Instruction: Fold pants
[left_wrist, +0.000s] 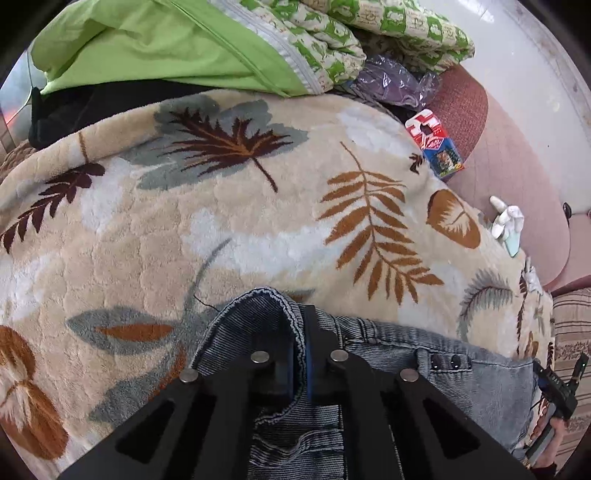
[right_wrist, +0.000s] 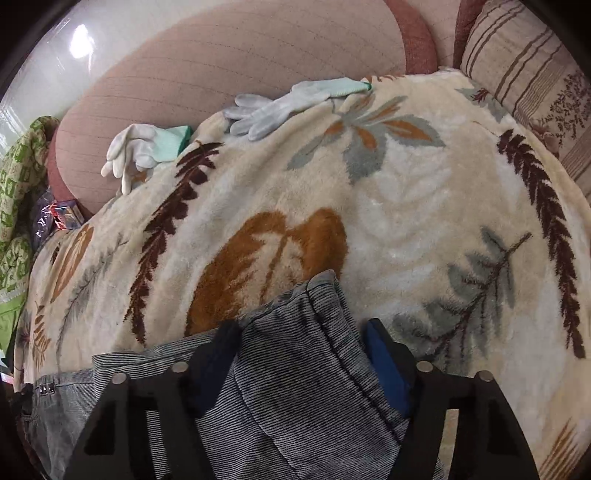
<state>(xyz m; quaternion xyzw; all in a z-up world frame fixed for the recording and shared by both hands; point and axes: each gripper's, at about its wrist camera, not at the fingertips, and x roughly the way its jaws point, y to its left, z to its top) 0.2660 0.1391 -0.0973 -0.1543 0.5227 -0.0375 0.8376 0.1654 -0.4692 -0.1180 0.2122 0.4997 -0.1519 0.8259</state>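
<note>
The pants (left_wrist: 424, 354) are grey-blue ribbed denim and lie on a cream leaf-patterned blanket (left_wrist: 236, 221). My left gripper (left_wrist: 301, 354) is shut on a folded edge of the pants, which curls up over the fingers. The waistband with small dark snaps runs to the right. In the right wrist view the pants (right_wrist: 295, 369) bunch up between the blue-padded fingers (right_wrist: 384, 362) of my right gripper (right_wrist: 301, 354). Its jaws stand wide apart with the fabric filling the gap. The right gripper also shows at the far right edge of the left wrist view (left_wrist: 561, 387).
White gloves (right_wrist: 147, 151) and a grey glove (right_wrist: 280, 107) lie at the blanket's far edge against a pink sofa back (right_wrist: 221, 62). A green quilt (left_wrist: 166, 40), a plastic bag (left_wrist: 395, 81) and a colourful box (left_wrist: 436, 144) lie at the back. A striped cushion (right_wrist: 524, 62) is at right.
</note>
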